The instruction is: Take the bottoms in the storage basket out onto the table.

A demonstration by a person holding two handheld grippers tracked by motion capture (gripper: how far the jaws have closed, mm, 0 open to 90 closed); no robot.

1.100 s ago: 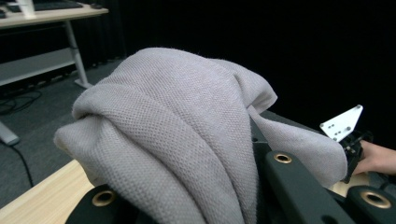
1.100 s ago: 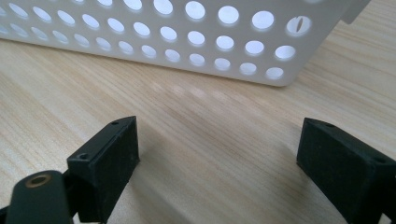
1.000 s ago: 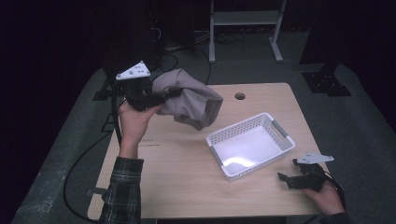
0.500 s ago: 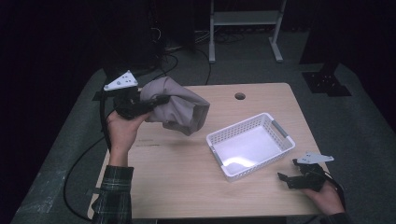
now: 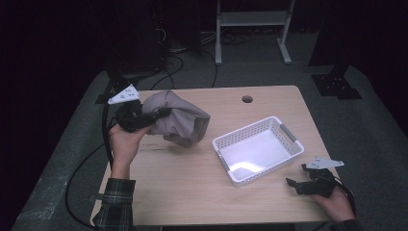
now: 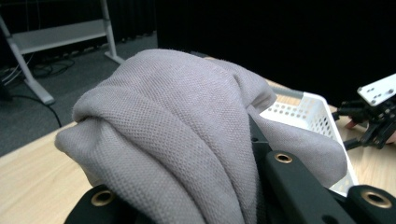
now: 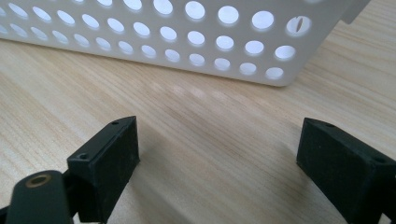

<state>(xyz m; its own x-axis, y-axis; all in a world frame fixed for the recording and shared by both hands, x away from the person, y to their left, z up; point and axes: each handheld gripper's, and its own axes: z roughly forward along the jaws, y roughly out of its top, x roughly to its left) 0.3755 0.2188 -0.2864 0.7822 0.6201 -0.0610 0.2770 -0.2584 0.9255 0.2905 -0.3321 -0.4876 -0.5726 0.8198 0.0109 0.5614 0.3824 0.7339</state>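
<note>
The grey cloth [image 5: 175,120] is bunched into a loose bundle and hangs clamped in the left gripper [image 5: 144,118], held up over the left half of the bench [image 5: 192,192], nearer the far edge than the near one. In the left gripper view the fabric [image 6: 177,130] drapes over and around both black jaws, so that they are mostly buried in its folds; the jaws are closed on a thick wad of it. The free end of the cloth droops to the right, toward the white basket [image 5: 284,132] but apart from it.

The basket, a perforated plastic tray with grey handles, sits on the right half of the bench, turned at an angle to the edges. Just beside its near right corner, by the bench's near right corner, the right gripper [image 5: 300,185] rests low on the wood in the person's hand. In the right gripper view its jaws stand wide apart with bare wood between them, and the basket's holed wall [image 7: 187,42] is close ahead.

The bench is pale wood with a round cable hole [image 5: 247,99] near its far edge. Around it the room is dark: grey floor, trailing cables, and a white metal stand [image 5: 250,29] beyond the far edge.
</note>
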